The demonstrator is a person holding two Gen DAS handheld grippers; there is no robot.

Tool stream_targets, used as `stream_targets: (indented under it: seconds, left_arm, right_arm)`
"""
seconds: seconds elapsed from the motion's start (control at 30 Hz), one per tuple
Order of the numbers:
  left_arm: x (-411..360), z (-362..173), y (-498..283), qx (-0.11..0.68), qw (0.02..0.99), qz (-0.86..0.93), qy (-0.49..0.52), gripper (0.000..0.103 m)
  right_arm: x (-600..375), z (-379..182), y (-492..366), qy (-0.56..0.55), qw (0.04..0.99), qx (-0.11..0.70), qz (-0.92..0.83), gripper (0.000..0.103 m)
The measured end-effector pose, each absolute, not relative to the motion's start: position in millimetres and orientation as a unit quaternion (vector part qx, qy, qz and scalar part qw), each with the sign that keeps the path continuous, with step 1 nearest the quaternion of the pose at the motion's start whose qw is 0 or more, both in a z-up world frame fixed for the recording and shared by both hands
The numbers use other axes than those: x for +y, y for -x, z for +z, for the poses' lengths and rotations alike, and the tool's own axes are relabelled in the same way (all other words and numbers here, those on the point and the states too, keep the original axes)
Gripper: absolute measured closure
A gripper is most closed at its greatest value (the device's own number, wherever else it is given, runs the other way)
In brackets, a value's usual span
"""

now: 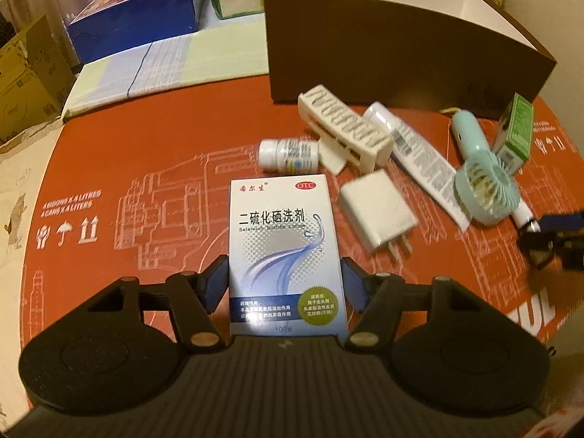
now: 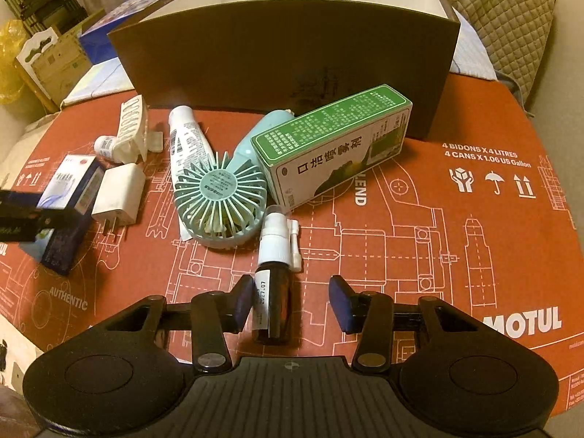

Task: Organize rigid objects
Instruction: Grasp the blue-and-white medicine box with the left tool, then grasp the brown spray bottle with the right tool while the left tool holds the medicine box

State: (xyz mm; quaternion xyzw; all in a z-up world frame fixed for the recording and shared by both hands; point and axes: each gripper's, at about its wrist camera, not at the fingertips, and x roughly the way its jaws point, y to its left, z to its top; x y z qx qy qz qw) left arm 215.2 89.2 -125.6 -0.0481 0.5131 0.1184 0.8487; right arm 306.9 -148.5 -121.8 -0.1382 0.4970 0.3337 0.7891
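One spray bottle (image 2: 273,292) flat, nozzle toward the fan (image 2: 218,207).

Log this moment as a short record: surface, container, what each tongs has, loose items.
surface: red printed mat
container: brown box, open top, behind the items
left tongs: closed on the blue-white lotion box
right tongs: open around the brown spray bottle, far pad clear
loose items: mint fan, green carton, white charger, white tube
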Motion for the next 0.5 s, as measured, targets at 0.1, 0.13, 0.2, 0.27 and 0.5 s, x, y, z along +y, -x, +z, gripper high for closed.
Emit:
stream_targets:
  seconds: [0.1, 0.13, 0.2, 0.27, 0.5]
  left_arm:
    - [93, -125, -205, 0.516, 0.846, 0.123, 0.047, 0.041]
    - [94, -125, -203, 0.517, 0.846, 0.124, 0.047, 0.041]
    - [98, -125, -202, 0.517, 0.845, 0.125, 0.051, 0.040]
    - [100, -125, -204, 0.516, 0.845, 0.127, 0.053, 0.041]
    - [98, -128, -211, 0.512, 0.850, 0.119, 0.043, 0.042]
  right_arm:
    - [-148, -122, -308, 0.137, 0.790, 0.497, 0.333, 0.060]
    - [-147, -122, -308, 0.136, 0.790, 0.496, 0.333, 0.060]
    - [-147, -123, -309, 0.134, 0.791, 0.495, 0.333, 0.060]
    - [-144, -123, -309, 0.135, 0.792, 0.493, 0.334, 0.060]
    - [-133, -126, -302, 0.170, 0.791, 0.481, 0.337, 0.081]
